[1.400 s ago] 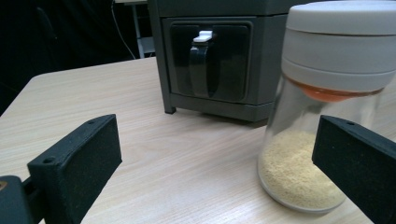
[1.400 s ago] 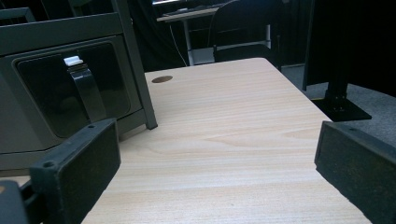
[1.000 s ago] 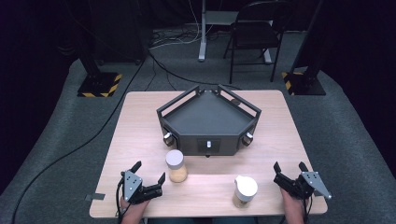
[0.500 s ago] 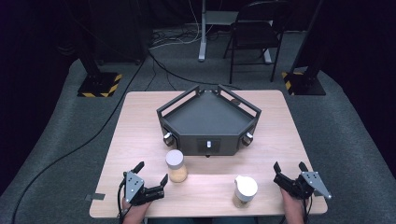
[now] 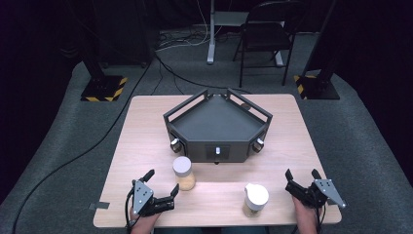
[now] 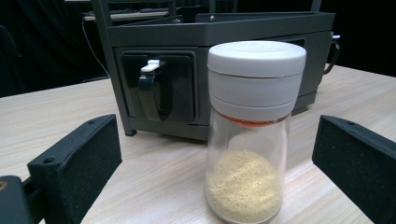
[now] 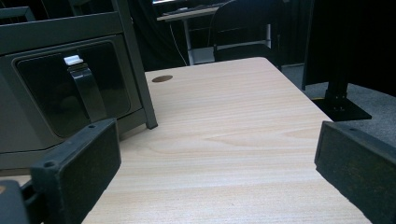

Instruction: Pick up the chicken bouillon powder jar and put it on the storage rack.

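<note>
While your left forearm comes in low over the near edge of the pale wooden table (image 5: 146,126), your left gripper (image 5: 160,183) lies close to the tabletop with its black jaws spread wide and pointing toward the far right. Just ahead of them stands the clear glass jar of yellow grains with a grey lid (image 5: 183,172), upright, framed between the jaws in the left gripper view (image 6: 254,135) but touched by neither. Behind the jar sits the dark grey five-sided metal tray with raised rails (image 5: 217,127), a latch on each of its front faces. Farther right, near the table's front edge, stands a second clear jar with a white lid (image 5: 255,199), also upright and apart from both grippers. At the right corner your right hand holds your right gripper (image 5: 302,176) low and nearly level, jaws wide apart with only bare tabletop between them, aimed up the table beside the tray.
</note>
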The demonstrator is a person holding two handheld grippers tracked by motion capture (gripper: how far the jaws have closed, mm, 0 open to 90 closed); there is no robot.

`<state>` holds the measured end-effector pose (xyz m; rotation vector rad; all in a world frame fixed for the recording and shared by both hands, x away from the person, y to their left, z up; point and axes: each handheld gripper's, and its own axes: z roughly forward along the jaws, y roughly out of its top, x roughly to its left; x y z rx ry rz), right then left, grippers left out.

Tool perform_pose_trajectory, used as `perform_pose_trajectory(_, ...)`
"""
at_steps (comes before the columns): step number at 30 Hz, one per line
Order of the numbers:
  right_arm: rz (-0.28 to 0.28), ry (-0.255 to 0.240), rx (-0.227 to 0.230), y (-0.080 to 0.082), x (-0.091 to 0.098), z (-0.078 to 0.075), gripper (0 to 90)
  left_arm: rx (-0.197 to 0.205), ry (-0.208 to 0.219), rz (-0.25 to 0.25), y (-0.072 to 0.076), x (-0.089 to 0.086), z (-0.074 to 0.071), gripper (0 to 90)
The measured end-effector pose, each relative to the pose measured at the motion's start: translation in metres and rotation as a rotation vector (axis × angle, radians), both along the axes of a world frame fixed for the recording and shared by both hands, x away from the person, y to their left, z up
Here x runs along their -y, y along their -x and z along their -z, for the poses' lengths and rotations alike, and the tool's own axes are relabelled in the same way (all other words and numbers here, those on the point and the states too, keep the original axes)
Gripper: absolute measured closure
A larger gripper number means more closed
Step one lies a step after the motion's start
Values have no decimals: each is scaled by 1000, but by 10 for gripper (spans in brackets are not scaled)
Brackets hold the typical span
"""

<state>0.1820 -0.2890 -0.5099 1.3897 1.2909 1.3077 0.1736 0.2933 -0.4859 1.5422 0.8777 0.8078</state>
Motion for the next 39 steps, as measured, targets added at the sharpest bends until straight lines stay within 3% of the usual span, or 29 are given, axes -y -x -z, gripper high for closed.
perform_pose_trajectory(27, 0, 1, 0, 0, 0, 0, 0, 10, 8, 21, 1, 4, -1, 6)
perform_pose_trajectory(39, -2, 1, -1, 0, 0, 0, 0, 1, 4, 18, -7, 8, 1, 6)
